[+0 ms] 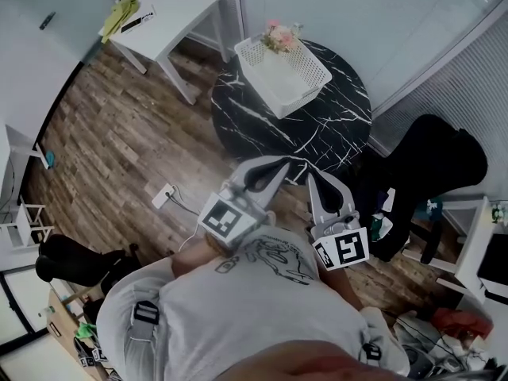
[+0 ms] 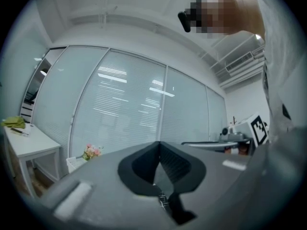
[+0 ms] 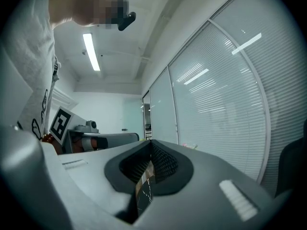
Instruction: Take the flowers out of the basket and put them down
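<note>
A small bunch of pink flowers sits at the far corner of a white basket on a round black marble table. The left gripper view catches the flowers and basket far off at lower left. My left gripper is shut and empty, held near the table's front edge. My right gripper is shut and empty beside it. Both point level, well short of the basket. In each gripper view the jaws meet at the tips, left gripper, right gripper.
A white side table with a yellow cloth stands at the back left. A black chair is to the right of the round table. Glass walls with blinds run behind. A power strip lies on the wood floor.
</note>
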The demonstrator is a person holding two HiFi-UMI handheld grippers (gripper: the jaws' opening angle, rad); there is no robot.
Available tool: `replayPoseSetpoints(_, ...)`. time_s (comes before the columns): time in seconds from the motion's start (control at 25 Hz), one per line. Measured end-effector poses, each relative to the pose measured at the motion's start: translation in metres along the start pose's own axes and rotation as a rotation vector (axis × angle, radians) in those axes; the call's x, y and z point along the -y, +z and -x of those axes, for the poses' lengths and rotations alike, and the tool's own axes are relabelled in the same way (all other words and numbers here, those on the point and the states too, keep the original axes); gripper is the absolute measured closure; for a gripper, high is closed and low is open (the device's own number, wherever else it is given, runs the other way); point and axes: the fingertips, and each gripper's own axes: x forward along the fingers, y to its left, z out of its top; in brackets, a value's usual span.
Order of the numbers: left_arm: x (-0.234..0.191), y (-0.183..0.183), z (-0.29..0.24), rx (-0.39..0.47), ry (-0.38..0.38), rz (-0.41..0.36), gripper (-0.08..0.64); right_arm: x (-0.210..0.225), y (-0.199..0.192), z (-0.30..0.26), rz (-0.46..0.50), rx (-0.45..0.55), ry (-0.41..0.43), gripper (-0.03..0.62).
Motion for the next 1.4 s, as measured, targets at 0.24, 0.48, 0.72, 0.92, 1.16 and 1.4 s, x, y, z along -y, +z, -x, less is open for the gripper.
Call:
replayPoseSetpoints(0.24, 0.012, -0.002, -0.008, 0.005, 0.004, 0.006, 0.557, 0.010, -0.003, 0.010, -0.008, -0.001, 0.004, 0.586)
replayPoseSetpoints(0.48, 0.010, -0.004, -0.008, 0.005, 0.023, 0.003, 0.557, 0.012, -0.008, 0.011, -0.017, -0.004, 0.016, 0.586)
replayPoseSetpoints(0.72, 0.004, -0.008, -0.008, 0.003, 0.037, 0.001, 0.557, 0.014, -0.010, 0.005, -0.014, -0.006, 0.020, 0.586)
replayPoseSetpoints(0.92, -0.003, -0.006, -0.011, -0.006, 0.032, 0.007, 0.557, 0.017, -0.011, -0.003, -0.024, -0.008, 0.012, 0.586)
replayPoseSetpoints(1.16, -0.023, -0.009, -0.016, -0.003, 0.030, 0.015, 0.557, 0.021, -0.017, -0.022, -0.024, -0.015, 0.004, 0.586)
replayPoseSetpoints(1.4, -0.057, -0.009, -0.025, -0.008, 0.028, 0.019, 0.557, 0.032, -0.020, -0.055, -0.023, -0.025, 0.001, 0.586)
